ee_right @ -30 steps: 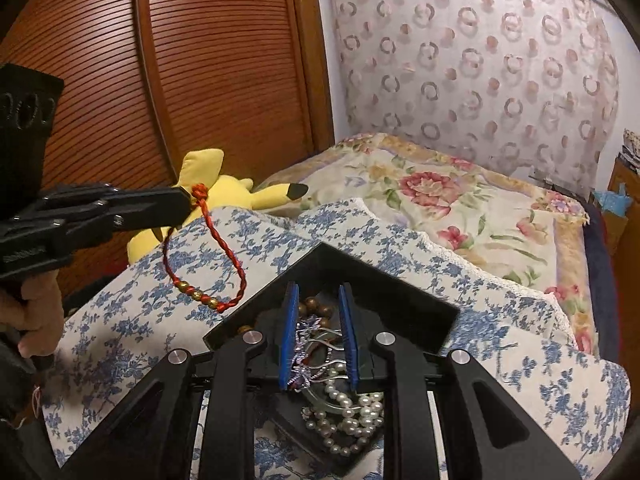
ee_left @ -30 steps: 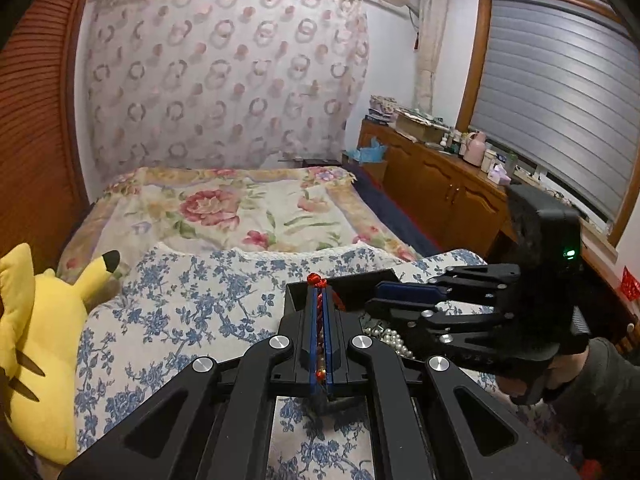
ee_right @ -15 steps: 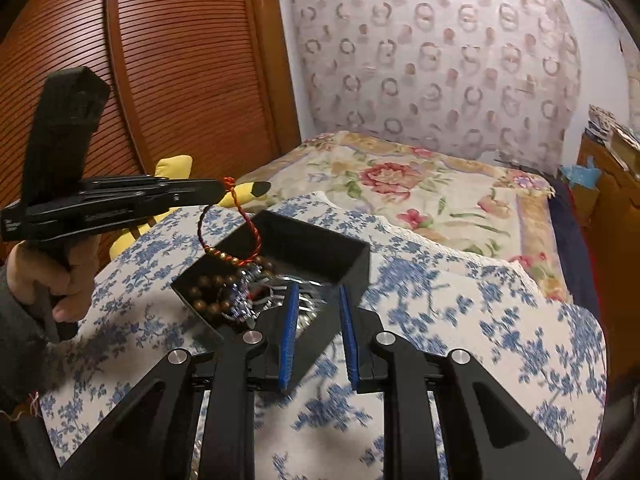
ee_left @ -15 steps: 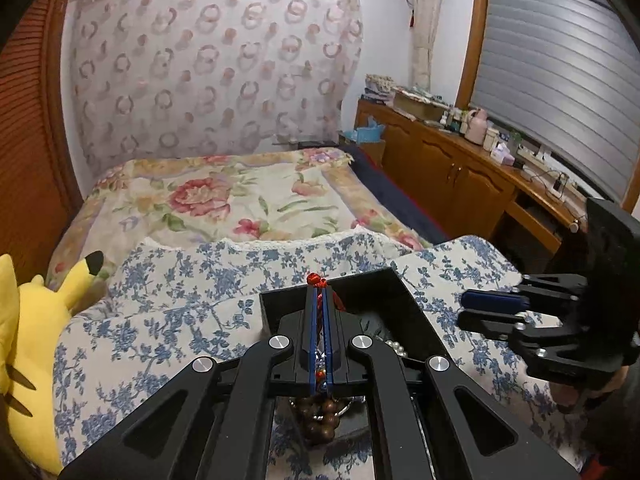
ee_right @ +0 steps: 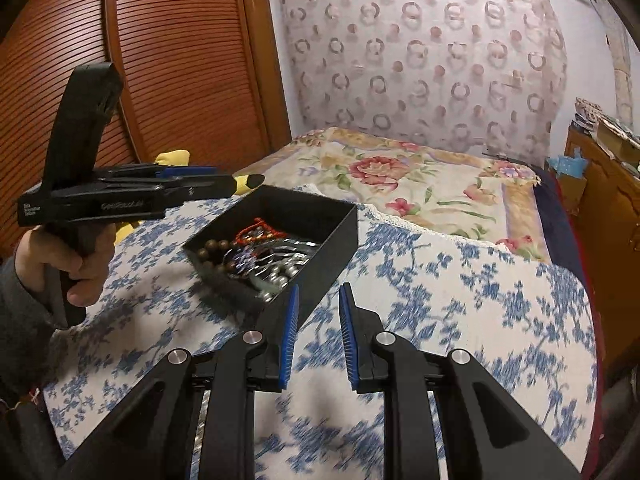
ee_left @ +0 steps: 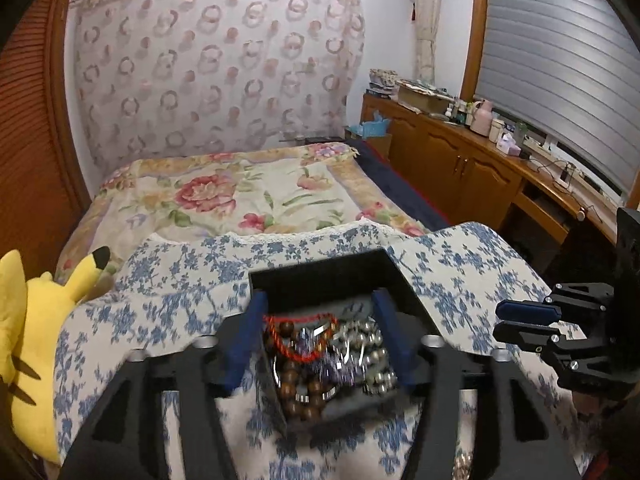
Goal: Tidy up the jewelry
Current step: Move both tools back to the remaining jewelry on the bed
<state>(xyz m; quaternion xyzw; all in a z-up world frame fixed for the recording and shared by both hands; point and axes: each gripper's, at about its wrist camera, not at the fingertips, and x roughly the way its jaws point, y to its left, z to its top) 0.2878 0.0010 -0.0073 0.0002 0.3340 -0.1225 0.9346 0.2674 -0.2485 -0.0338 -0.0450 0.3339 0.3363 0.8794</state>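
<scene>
A black open box [ee_left: 320, 276] [ee_right: 320, 216] sits on a blue-flowered cloth. It holds a red cord bracelet [ee_left: 298, 330] [ee_right: 256, 230], brown wooden beads [ee_left: 298, 384] [ee_right: 218, 246], silver pearls [ee_left: 374, 354] and purple pieces. My left gripper [ee_left: 320, 316] is open and empty, its fingers spread just above the box. In the right wrist view it [ee_right: 224, 180] hovers over the box's left side. My right gripper [ee_right: 318, 300] is open and empty, to the right of the box, near its corner. It also shows in the left wrist view [ee_left: 500, 318].
The blue-flowered cloth [ee_right: 460, 300] covers the near end of a bed with a flowered quilt [ee_left: 240, 200]. A yellow plush toy [ee_left: 28, 328] lies at the left. A wooden wardrobe [ee_right: 180, 60] stands left, a cluttered wooden cabinet [ee_left: 460, 148] right.
My left gripper opened and let go of the red cord bracelet, which now lies in the box. My right gripper drew back to the right of the box.
</scene>
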